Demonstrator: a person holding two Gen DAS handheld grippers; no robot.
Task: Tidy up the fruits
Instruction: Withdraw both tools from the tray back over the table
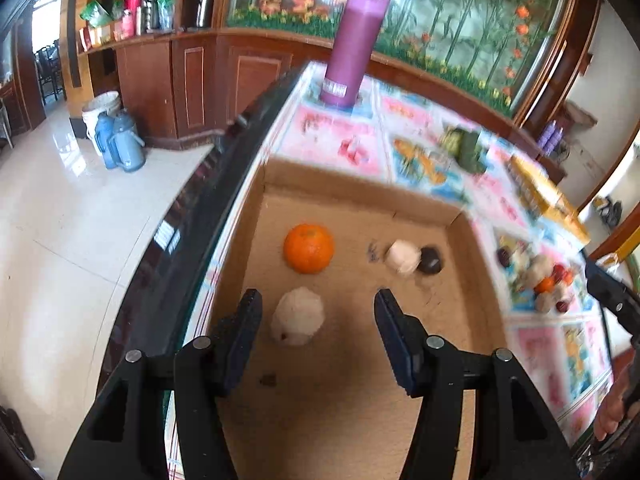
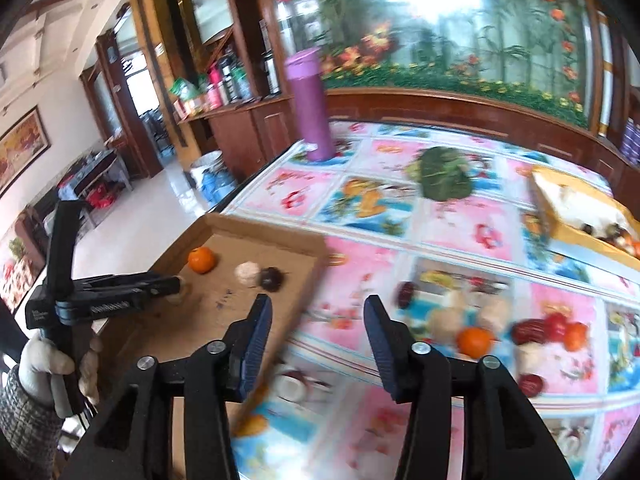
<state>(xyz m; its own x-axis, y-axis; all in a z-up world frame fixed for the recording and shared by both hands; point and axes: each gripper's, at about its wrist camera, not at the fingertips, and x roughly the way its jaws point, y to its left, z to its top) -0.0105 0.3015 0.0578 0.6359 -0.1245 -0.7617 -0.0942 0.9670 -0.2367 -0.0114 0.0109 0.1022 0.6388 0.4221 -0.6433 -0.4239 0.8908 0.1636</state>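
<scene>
Fruit is lying in the cardboard tray (image 1: 472,236): an orange (image 1: 309,248) and a white-wrapped piece (image 1: 298,317). Left gripper (image 1: 318,306) is hovering spread and empty. Right gripper (image 2: 318,314) is gaping too.

Loose fruit pile (image 2: 480,320) motion-blurred.

The shallow brown cardboard tray (image 1: 360,196) at the table's left edge looks matt and papery. The bright cartoon-print tablecloth (image 2: 480,224) has a smooth, slightly glossy plastic look. The tall purple bottle (image 1: 354,44) near the far left corner seems smooth plastic. The black left gripper (image 1: 318,320) is matt plastic with shiny metal pins. The cream floor tiles (image 1: 80,208) gleam.
</scene>
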